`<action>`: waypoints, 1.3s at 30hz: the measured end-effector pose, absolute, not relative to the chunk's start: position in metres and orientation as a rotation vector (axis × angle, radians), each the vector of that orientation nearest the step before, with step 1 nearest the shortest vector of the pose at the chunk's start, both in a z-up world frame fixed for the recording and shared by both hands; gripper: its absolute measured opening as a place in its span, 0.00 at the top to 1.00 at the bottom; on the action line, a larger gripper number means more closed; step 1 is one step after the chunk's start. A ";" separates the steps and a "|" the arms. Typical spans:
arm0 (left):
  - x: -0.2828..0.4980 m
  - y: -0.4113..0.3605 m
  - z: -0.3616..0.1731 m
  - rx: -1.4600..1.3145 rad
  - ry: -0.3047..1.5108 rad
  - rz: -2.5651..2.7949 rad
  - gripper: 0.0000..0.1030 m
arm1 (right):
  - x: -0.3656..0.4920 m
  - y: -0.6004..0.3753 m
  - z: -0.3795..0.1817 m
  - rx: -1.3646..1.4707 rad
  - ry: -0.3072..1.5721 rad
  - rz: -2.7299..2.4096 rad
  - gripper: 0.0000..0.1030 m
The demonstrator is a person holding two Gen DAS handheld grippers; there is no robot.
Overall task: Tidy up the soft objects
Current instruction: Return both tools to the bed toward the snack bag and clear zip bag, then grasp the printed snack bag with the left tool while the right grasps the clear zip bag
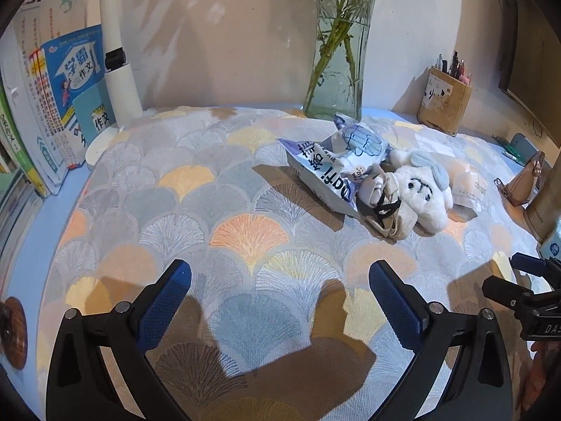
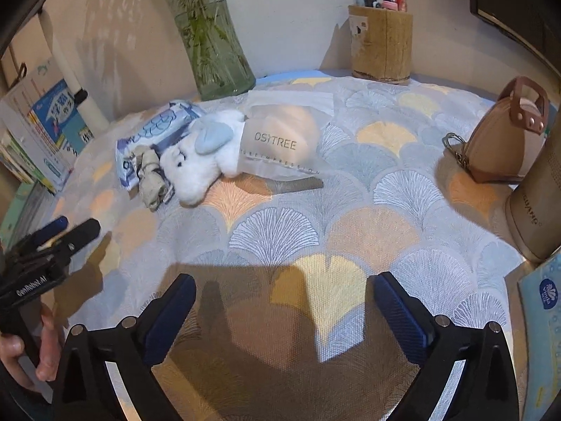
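Observation:
A white plush toy with blue ears (image 1: 422, 193) (image 2: 203, 161) lies on the patterned cloth in a small pile. Beside it lie beige rolled socks (image 1: 380, 207) (image 2: 152, 179), a blue-and-white soft packet (image 1: 329, 168) (image 2: 154, 133) and a translucent OSITREE pouch (image 2: 280, 140) (image 1: 463, 182). My left gripper (image 1: 280, 280) is open and empty, hovering over the cloth short of the pile; it also shows in the right wrist view (image 2: 75, 226). My right gripper (image 2: 282, 291) is open and empty, nearer than the pouch; its tip shows in the left wrist view (image 1: 519, 273).
A glass vase with stems (image 1: 338, 45) (image 2: 210, 42) stands at the back by the wall. A pen holder (image 2: 382, 45) (image 1: 445, 101), a tan small bag (image 2: 505, 137), a beige cylinder (image 2: 533, 210), a tissue pack (image 2: 543, 312), books (image 1: 52, 105) and a white lamp (image 1: 115, 45) ring the cloth.

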State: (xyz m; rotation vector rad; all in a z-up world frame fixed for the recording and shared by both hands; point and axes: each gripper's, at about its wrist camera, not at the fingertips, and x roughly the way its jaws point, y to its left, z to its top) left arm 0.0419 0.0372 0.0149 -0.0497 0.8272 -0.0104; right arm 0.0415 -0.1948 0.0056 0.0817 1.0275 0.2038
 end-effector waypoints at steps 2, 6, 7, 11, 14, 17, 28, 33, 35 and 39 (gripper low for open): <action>0.044 0.036 0.021 -0.036 0.838 -0.024 0.01 | 0.043 -0.195 0.007 0.081 1.065 0.199 0.01; 0.052 0.031 0.047 -0.010 0.799 -0.056 0.01 | 0.054 -0.202 0.021 0.086 1.134 0.217 0.02; 0.054 0.029 0.053 -0.013 0.780 -0.062 0.01 | 0.056 -0.206 0.026 0.100 1.117 0.216 0.02; 0.065 0.026 0.055 -0.076 0.752 -0.090 0.01 | 0.062 -0.213 0.037 0.088 1.054 0.165 0.02; 0.072 0.020 0.045 -0.071 0.776 -0.093 0.01 | 0.062 -0.215 0.027 0.113 1.075 0.185 0.02; 0.079 0.015 0.055 -0.059 0.760 -0.124 0.01 | 0.063 -0.220 0.026 0.177 1.057 0.212 0.02; 0.156 0.015 0.037 -0.085 0.853 -0.320 0.03 | 0.120 -0.214 0.024 0.305 1.016 0.266 0.16; 0.161 0.014 0.024 -0.129 0.842 -0.378 0.06 | 0.136 -0.204 0.006 0.298 1.019 0.277 0.28; 0.160 0.016 0.018 -0.159 0.845 -0.390 0.11 | 0.133 -0.200 0.005 0.249 0.980 0.293 0.40; 0.162 0.017 0.016 -0.168 0.853 -0.374 0.42 | 0.131 -0.211 0.005 0.298 0.953 0.291 0.63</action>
